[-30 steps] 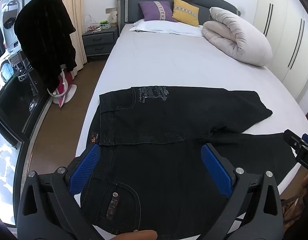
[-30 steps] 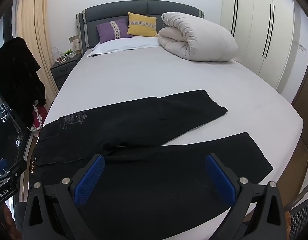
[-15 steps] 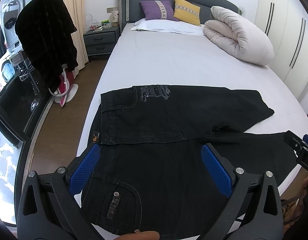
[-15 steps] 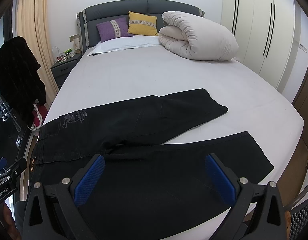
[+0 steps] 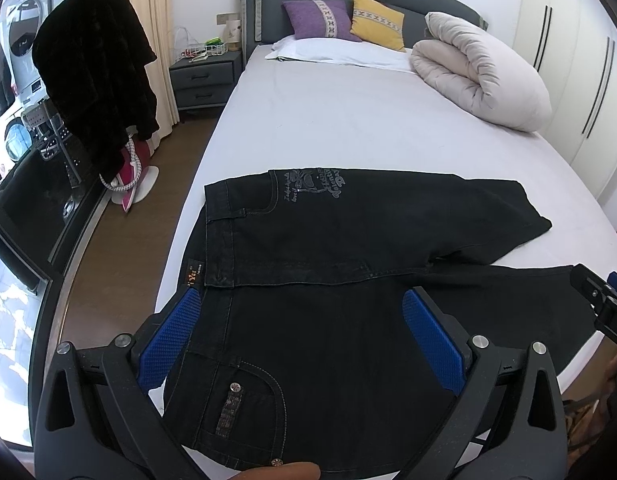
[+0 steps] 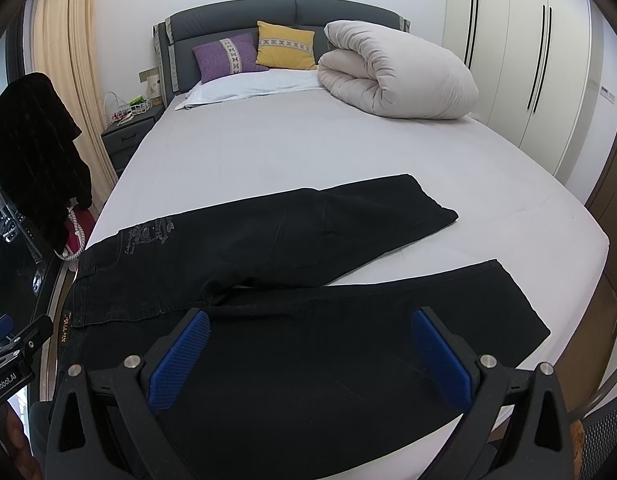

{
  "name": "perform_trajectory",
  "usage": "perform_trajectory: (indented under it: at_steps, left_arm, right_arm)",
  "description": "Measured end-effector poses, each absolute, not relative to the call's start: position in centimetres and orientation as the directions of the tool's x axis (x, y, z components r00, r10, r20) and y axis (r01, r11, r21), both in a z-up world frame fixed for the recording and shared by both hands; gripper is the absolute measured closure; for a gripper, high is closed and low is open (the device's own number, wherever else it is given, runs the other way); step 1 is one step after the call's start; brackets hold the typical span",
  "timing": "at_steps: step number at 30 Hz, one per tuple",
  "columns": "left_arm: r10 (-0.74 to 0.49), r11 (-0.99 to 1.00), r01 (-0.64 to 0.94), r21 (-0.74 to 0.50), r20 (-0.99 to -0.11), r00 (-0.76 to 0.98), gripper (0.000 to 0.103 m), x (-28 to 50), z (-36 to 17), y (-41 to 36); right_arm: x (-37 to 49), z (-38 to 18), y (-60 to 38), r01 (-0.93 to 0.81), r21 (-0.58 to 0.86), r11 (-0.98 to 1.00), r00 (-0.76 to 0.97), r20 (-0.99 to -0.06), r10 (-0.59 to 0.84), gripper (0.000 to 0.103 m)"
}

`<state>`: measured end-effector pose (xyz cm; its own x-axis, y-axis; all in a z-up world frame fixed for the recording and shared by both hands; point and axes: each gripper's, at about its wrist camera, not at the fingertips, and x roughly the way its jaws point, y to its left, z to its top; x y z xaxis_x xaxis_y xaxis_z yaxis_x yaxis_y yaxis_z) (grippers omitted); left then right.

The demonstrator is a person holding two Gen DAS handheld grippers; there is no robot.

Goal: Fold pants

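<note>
Nothing has shifted: pants (image 5: 348,280) lie spread at bed (image 6: 308,152) foot edge. Left gripper (image 5: 300,340), right gripper (image 6: 308,360) hover released; leg-over-leg fold not begun, next needs a grab.

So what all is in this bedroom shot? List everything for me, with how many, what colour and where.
pants: one, black, spread flat across the near end of the bed, legs apart
bed: one, white sheet, dark grey headboard, fills the middle
duvet: one, cream, rolled at the head of the bed, right side
cushions: two, purple and yellow, against the headboard
pillow: one, white, below the cushions
nightstand: one, grey, left of the bed
dark garment: one, black, hanging at far left
wardrobe: white doors, right wall
curtain: beige, left wall
left gripper: black with blue pads, open, over the waist end
right gripper: same, open, over the near leg
</note>
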<state>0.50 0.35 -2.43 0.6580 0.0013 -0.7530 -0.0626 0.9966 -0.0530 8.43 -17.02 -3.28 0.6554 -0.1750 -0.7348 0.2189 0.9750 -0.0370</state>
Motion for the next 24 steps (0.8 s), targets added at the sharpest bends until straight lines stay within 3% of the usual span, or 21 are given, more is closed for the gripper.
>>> perform_trajectory:
  at_steps: [24]
  left_arm:
    - [0.003,0.997,-0.063,-0.051,-0.754,0.656,0.0,0.4,-2.5,0.4]
  right_arm:
    - [8.2,-4.6,-16.5,0.215,-0.033,0.976,0.646,-0.744,-0.167,0.0]
